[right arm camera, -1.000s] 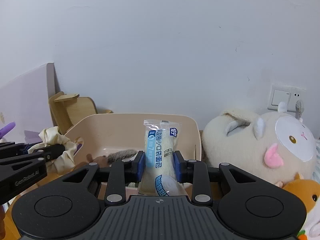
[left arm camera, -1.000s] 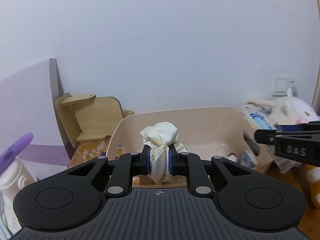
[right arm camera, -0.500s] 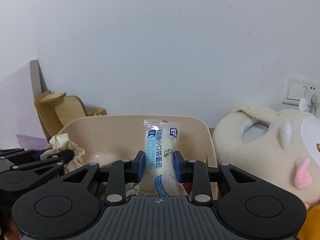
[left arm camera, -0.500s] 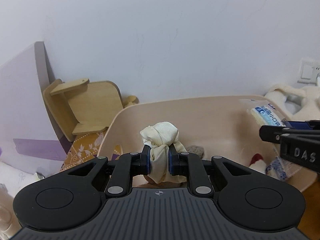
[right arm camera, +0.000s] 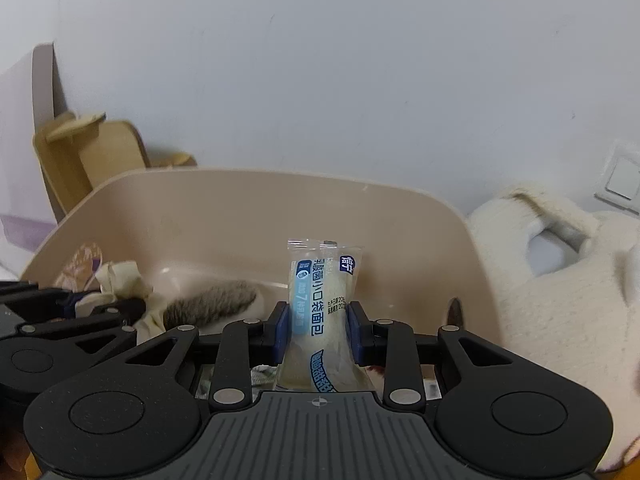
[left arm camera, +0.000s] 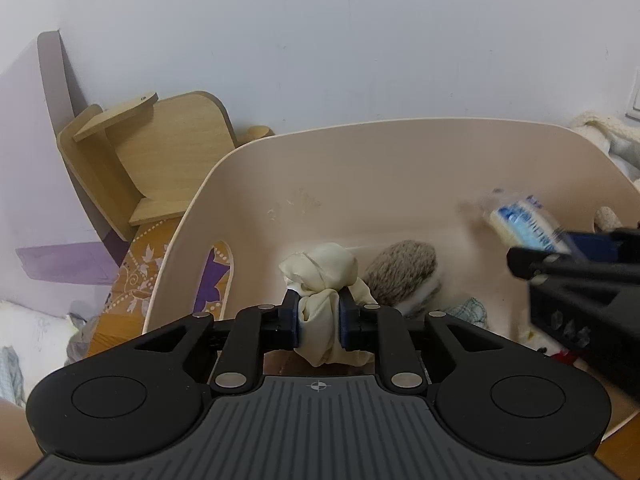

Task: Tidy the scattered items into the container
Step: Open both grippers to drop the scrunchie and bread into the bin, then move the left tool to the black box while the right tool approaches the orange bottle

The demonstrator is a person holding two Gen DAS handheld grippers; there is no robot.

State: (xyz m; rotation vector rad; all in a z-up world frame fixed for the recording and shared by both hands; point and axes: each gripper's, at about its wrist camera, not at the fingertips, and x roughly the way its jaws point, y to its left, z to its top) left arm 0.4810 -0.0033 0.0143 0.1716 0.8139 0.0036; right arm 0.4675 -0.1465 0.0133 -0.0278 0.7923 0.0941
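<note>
A beige plastic bin (left arm camera: 392,160) fills the left wrist view; it also shows in the right wrist view (right arm camera: 248,208). My left gripper (left arm camera: 319,322) is shut on a cream knotted cloth (left arm camera: 320,276) and holds it inside the bin. The cloth (right arm camera: 120,280) shows at the left of the right wrist view. My right gripper (right arm camera: 319,330) is shut on a wrapped bread packet (right arm camera: 320,292), held upright over the bin. The packet (left arm camera: 524,224) appears blurred at the right of the left wrist view.
A grey furry toy (left arm camera: 400,272) and other small items lie in the bin. A wooden stand (left arm camera: 160,152) and a purple board (left arm camera: 24,160) are left of the bin. A large white plush (right arm camera: 560,280) sits right of it. A wall is behind.
Both grippers have moved forward and down over the bin, each still holding its item. The bin's inside now fills more of both views.
</note>
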